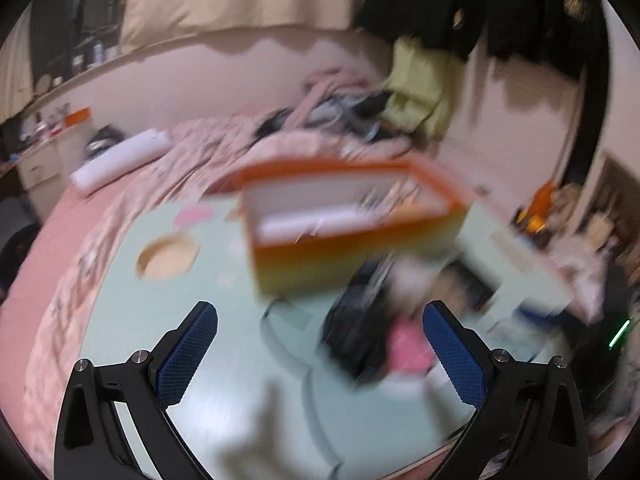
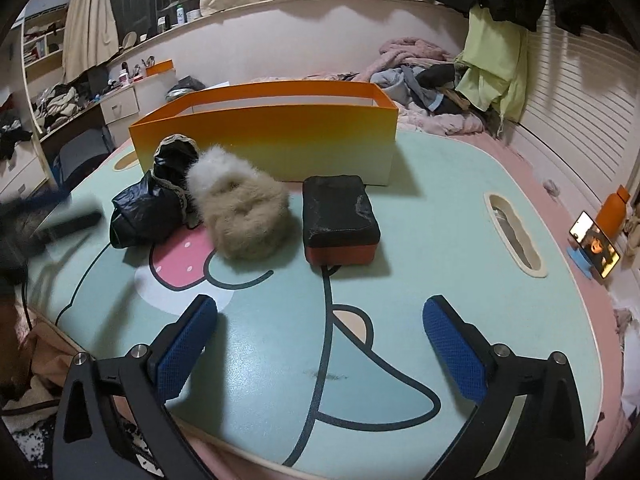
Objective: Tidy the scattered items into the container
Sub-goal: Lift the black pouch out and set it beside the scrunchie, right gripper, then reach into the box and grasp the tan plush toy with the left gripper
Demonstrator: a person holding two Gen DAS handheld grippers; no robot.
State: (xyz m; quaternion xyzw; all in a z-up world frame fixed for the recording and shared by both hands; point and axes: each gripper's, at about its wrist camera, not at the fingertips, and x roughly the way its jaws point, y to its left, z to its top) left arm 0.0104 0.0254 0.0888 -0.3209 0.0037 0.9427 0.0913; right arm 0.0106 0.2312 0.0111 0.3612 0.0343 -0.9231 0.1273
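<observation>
Black block point(image 2: 339, 216) beyond right gripper point(image 2: 320, 320), apart; jaws spread wide, nothing between.

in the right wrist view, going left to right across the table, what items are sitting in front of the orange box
black crinkly bag → fluffy beige pouch → black and red block, all on the table in front of the orange box

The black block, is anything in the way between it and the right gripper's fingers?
Nothing visible. The right gripper is open and empty, and only bare table lies between its fingers and the black block. The furry slipper sits off to the block's left, apart from it.
</observation>
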